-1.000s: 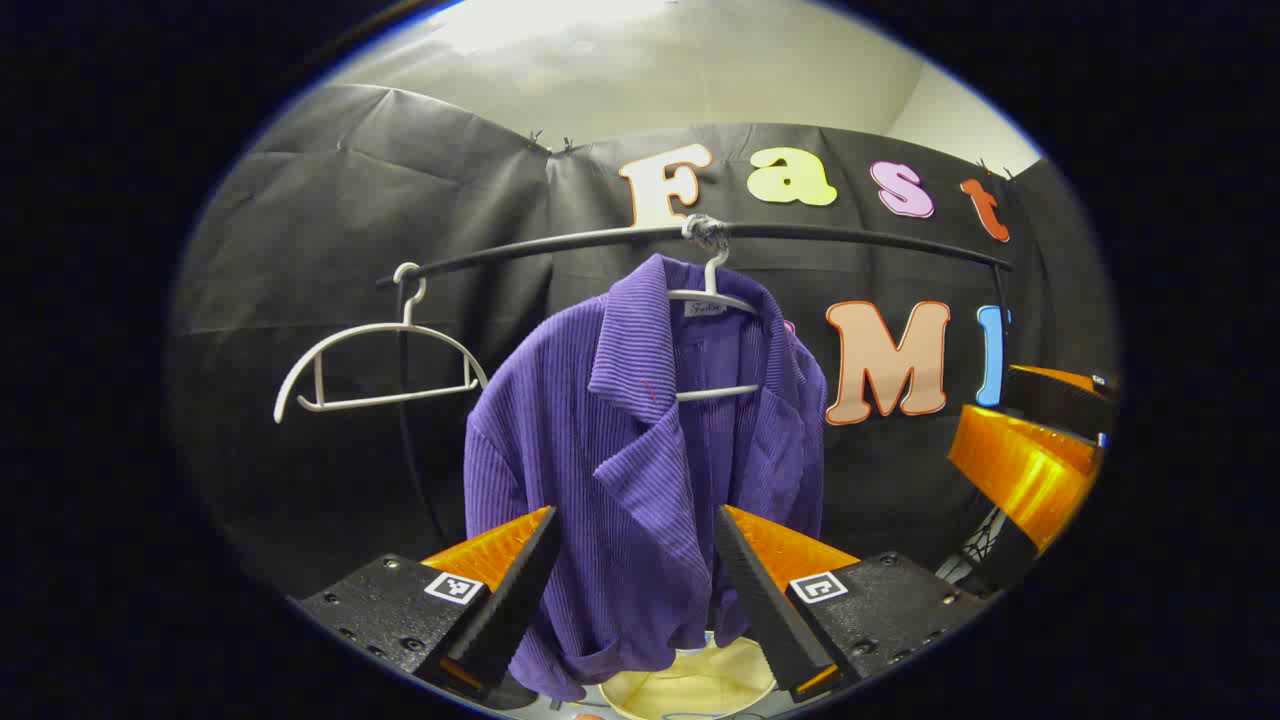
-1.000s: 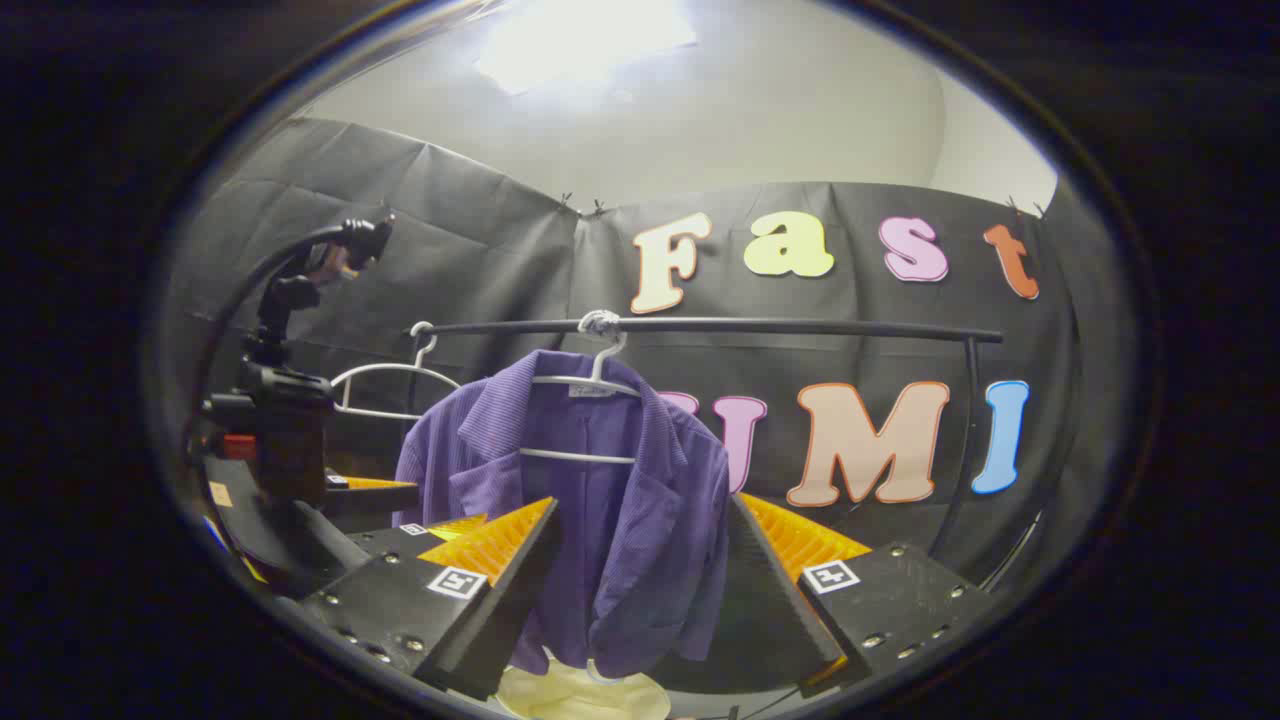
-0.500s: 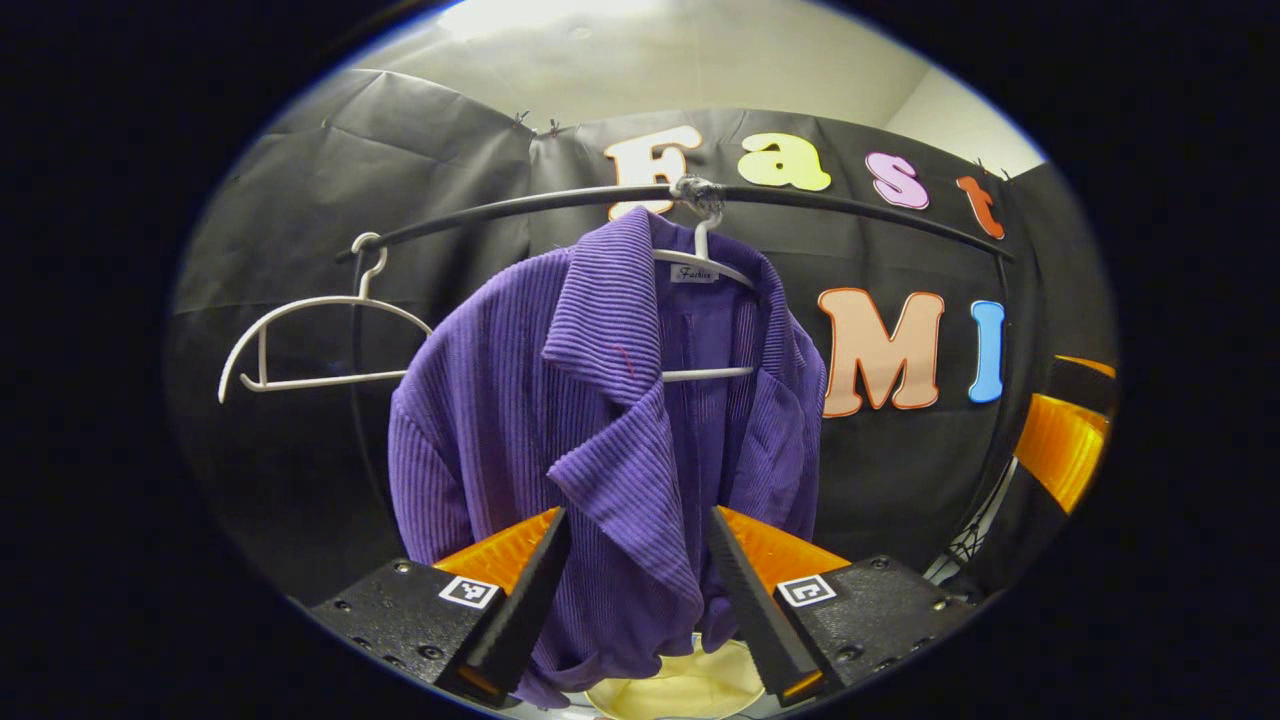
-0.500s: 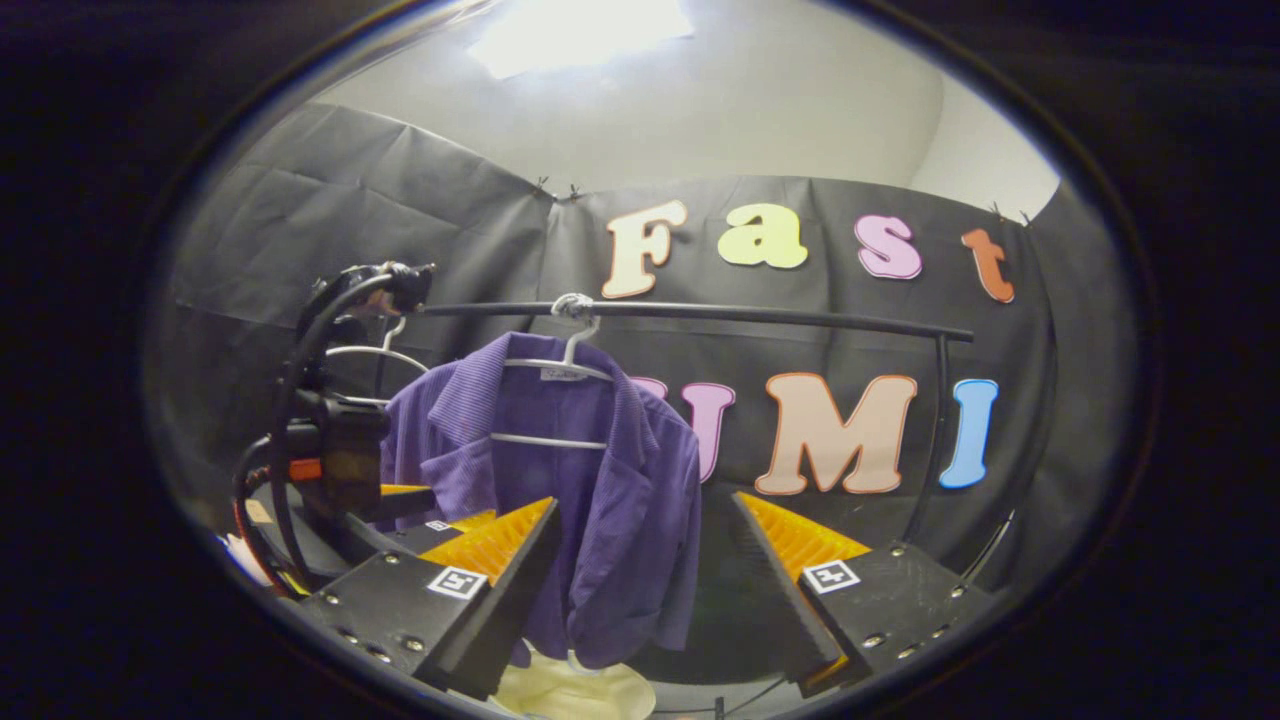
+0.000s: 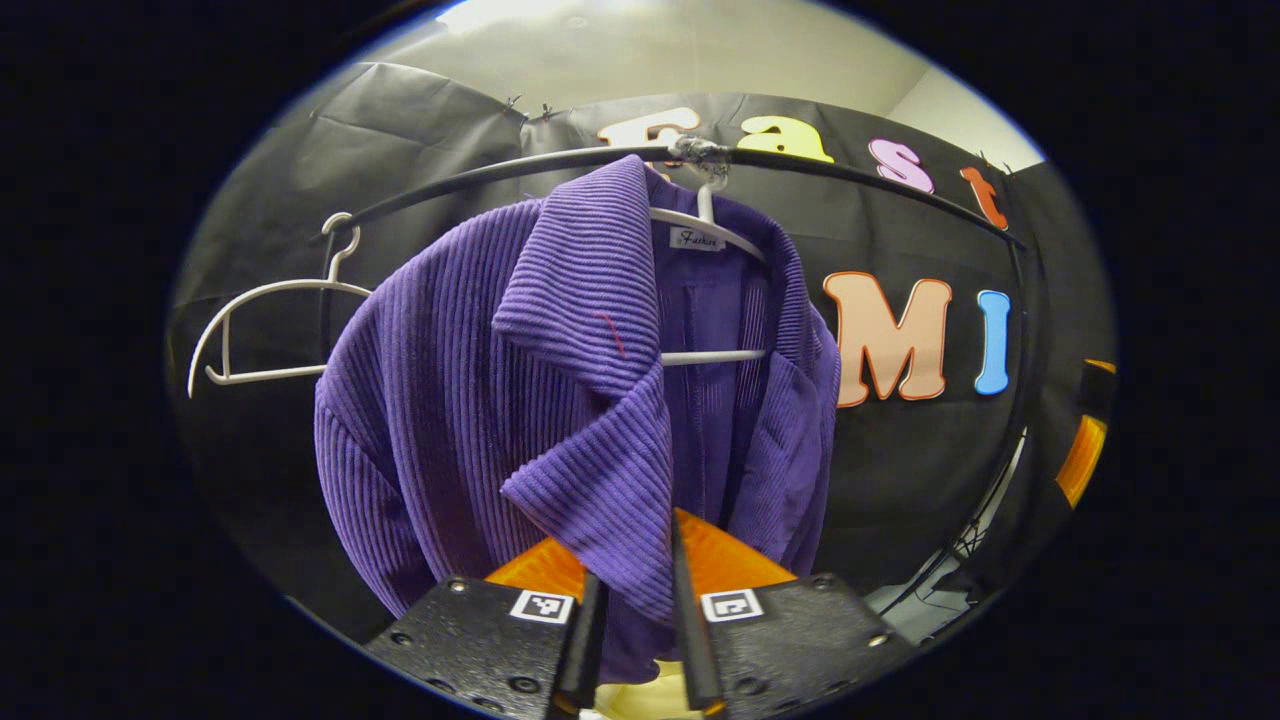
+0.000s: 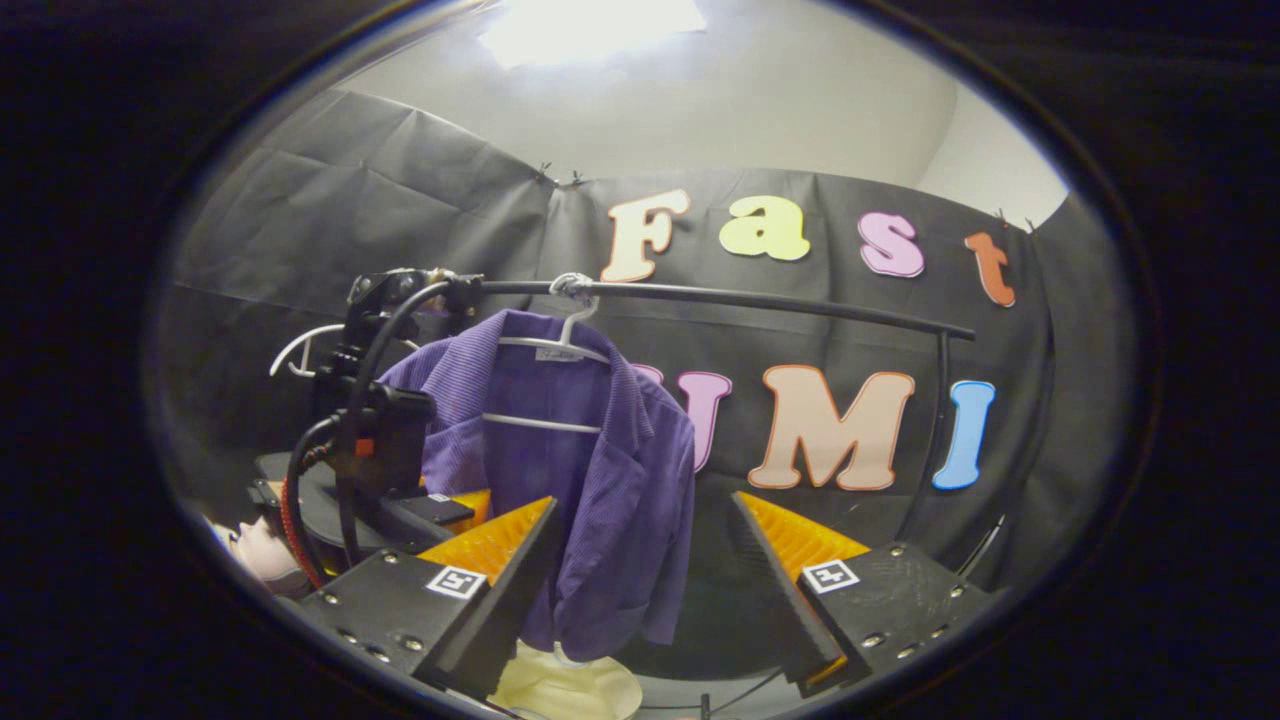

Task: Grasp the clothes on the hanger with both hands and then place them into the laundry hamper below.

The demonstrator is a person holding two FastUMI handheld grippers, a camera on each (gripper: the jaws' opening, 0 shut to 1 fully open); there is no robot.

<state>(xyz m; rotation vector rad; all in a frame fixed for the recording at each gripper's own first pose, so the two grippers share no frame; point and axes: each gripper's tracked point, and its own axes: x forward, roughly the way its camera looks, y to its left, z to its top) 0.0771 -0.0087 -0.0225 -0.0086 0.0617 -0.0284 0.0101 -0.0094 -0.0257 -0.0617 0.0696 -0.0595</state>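
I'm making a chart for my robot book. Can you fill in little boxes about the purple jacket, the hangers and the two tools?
jacket: purple jacket, hanging on a white hanger from the black rail
spare hanger: empty white hanger, same rail
left tool: shut on the jacket's front flap
right tool: open, jacket's edge between its fingers, not gripped
hamper: pale hamper below the jacket
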